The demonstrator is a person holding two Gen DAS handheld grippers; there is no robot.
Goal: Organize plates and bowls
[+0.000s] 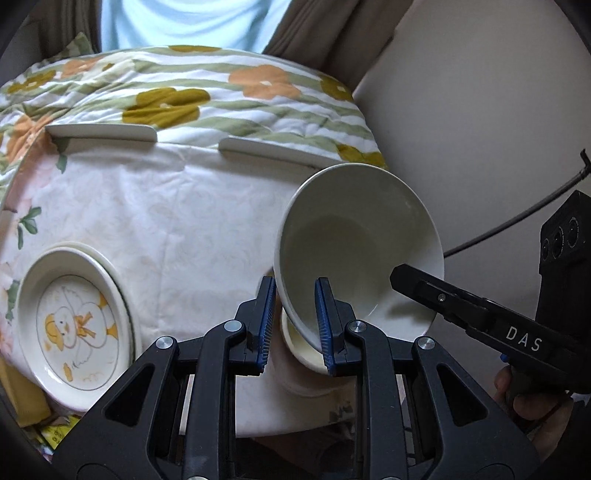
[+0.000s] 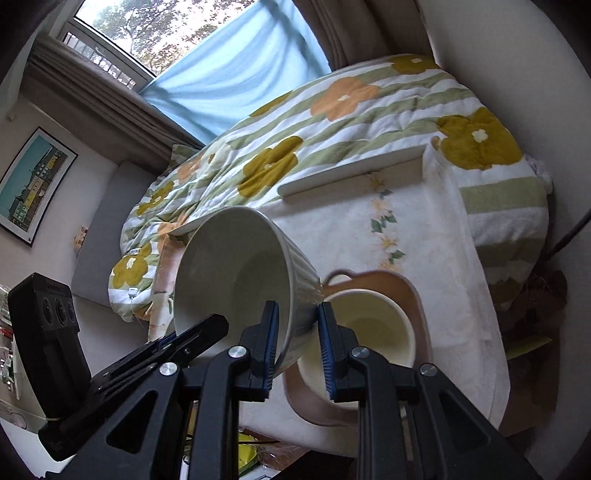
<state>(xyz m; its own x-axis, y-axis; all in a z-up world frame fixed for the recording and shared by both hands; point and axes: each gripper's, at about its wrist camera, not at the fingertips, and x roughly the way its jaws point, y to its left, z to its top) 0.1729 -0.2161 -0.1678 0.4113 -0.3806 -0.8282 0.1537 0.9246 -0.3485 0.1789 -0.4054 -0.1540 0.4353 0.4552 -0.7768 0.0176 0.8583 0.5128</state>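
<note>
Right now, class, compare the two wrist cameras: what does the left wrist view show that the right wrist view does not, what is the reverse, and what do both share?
Only the left wrist view shows the duck plate lying at the table's left.

Only the right wrist view shows the window, the framed picture and the brown handled dish under the cream bowl.

Both show the tilted white bowl, its rim pinched by the left hand-held gripper and the right hand-held gripper, plus the floral quilt.
</note>
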